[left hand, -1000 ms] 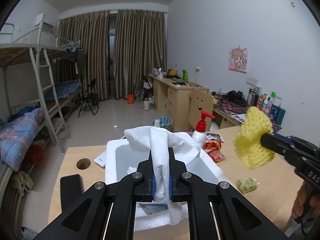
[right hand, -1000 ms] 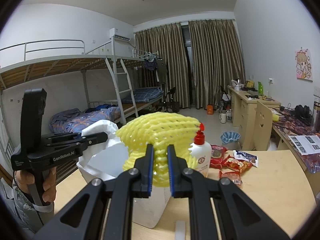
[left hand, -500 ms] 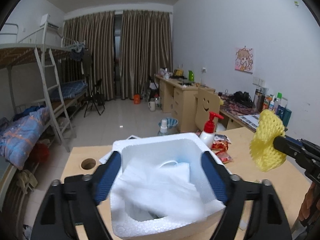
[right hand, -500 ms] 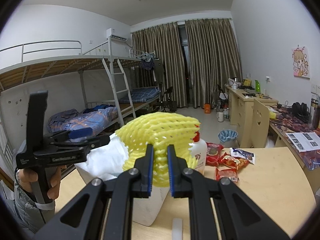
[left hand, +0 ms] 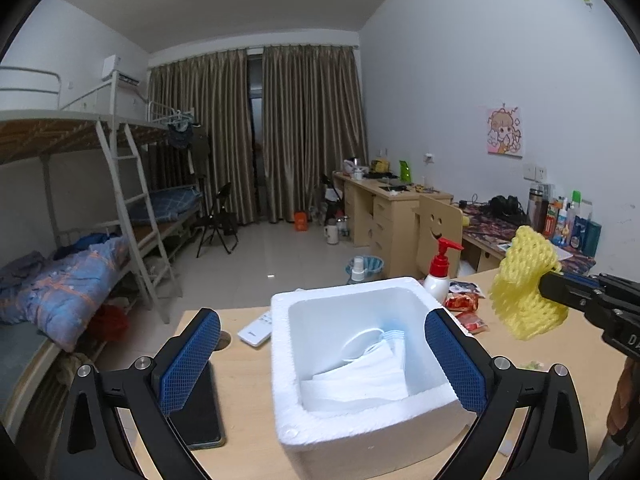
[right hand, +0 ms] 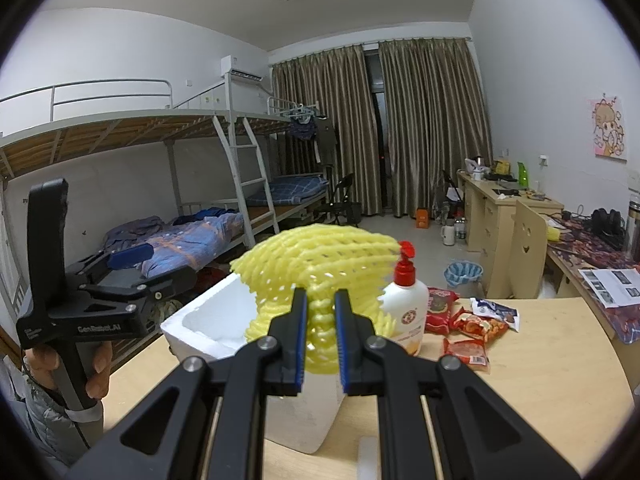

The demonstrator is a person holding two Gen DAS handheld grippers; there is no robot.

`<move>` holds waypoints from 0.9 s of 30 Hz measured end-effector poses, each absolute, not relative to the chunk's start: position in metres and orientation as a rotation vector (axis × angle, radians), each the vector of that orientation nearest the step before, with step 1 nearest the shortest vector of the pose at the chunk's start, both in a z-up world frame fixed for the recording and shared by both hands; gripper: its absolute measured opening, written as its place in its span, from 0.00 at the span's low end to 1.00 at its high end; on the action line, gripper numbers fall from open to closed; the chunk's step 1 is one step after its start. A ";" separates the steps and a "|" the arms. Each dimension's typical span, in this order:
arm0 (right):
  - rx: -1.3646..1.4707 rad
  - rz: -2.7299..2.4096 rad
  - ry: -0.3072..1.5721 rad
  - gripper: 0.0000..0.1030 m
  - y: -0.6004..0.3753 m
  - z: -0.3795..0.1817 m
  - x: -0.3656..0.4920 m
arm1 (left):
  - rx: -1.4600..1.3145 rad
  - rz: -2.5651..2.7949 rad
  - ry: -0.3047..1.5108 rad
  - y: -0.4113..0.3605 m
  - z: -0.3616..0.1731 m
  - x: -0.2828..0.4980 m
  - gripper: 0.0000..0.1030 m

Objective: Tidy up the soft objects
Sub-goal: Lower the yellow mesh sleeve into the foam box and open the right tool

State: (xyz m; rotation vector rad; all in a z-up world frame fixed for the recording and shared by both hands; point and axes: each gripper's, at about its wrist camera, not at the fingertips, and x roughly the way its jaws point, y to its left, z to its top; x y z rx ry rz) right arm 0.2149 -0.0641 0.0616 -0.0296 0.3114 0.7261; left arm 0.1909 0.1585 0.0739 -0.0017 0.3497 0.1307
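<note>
A white foam box (left hand: 432,412) stands on the wooden table (left hand: 248,392). White tissue and a face mask (left hand: 372,368) lie inside it. My left gripper (left hand: 320,356) is open and empty above the box, its blue pads (left hand: 188,360) spread to either side. My right gripper (right hand: 321,340) is shut on a yellow foam net (right hand: 320,264) and holds it in the air to the right of the box. The net (left hand: 524,284) and right gripper show at the right of the left wrist view. The left gripper (right hand: 132,276) shows at the left of the right wrist view.
A lotion pump bottle (right hand: 404,304) stands just behind the box. Red snack packets (right hand: 468,332) lie on the table to its right. A black phone (left hand: 200,412) and a white remote (left hand: 256,330) lie left of the box. A bunk bed (left hand: 80,240) stands at the left.
My left gripper has opened and dropped the white tissue into the foam box. My right gripper has kept hold of the yellow net, nearly still.
</note>
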 end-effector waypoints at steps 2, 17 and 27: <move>-0.033 0.735 0.312 0.16 -0.060 0.061 0.215 | -0.016 0.137 0.346 0.163 0.075 0.186 0.99; -0.064 0.802 0.334 0.16 -0.022 0.061 0.223 | -0.039 0.230 0.319 0.186 0.078 0.145 0.99; -0.089 0.818 0.389 0.16 0.011 0.055 0.241 | -0.043 0.251 0.306 0.197 0.076 0.125 0.99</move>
